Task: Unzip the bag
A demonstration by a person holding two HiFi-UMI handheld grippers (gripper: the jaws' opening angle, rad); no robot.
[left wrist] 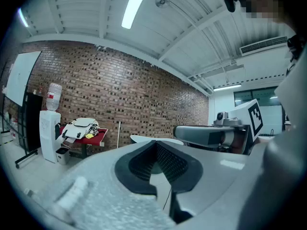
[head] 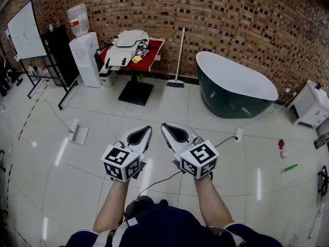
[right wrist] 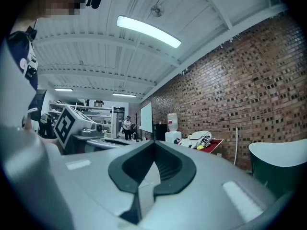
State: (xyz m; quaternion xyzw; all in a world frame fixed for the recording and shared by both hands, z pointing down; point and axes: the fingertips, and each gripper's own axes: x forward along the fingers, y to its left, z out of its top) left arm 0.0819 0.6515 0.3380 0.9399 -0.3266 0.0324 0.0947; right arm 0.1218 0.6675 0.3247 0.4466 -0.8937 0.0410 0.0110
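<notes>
**Bag far off on the red table, both tongs shut**

Head view: The bag (head: 127, 46) is white with dark edges. It lies flat on the left part of the red table (head: 153, 55), which stands by the brick wall (head: 226, 14). Its long side runs from the table's far edge to its near edge, leaning a bit to the left. It is too small here to see the zip. The person holds both arms straight out over the floor. The left tongs (head: 146, 130) and the right tongs (head: 166, 127) sit side by side and point toward the table. Their tips lean toward each other. Both are well apart from the bag. A bathtub (head: 236, 84) stands to the right of the table, and a water cooler (head: 85, 55) stands to its left.

Left gripper view: The left tongs (left wrist: 154, 143) are closed, with nothing between the jaws. They are held about level. The bag (left wrist: 82, 126) shows small at the left, on the table (left wrist: 97, 137).

Right gripper view: The right tongs (right wrist: 153, 145) are closed too and hold nothing. They point level. The bag (right wrist: 199, 138) lies far ahead on the table (right wrist: 214, 143), near the wall.
</notes>
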